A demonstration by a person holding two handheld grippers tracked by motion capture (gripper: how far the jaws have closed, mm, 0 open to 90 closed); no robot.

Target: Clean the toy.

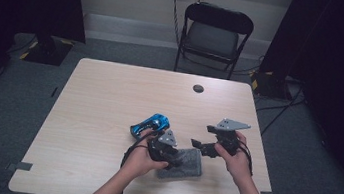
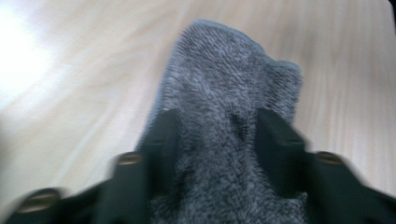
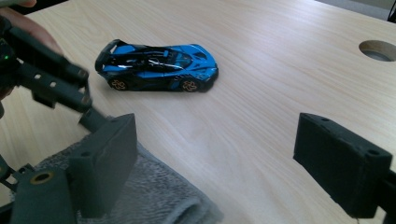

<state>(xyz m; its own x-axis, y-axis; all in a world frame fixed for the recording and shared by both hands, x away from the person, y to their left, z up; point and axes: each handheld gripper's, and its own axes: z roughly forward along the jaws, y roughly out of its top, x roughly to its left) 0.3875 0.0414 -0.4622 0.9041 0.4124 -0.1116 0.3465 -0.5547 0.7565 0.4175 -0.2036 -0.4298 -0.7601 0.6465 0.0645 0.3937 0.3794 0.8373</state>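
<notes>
both grippers black. left gripper [image 1: 166, 153] has a grey three-cornered plate on top, brass screws at the base of its blocky black jaws. right gripper [image 1: 202, 145] same plate, square black pads with small screw holes. black cable loops by each wrist. forearms bare, no sleeves.

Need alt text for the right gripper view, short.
A blue and black toy sports car stands on its wheels on a pale wooden table, beyond the open black jaws of the right gripper. A grey terry cloth lies under the jaw at the picture's left, and the left gripper reaches in at the upper left.
</notes>
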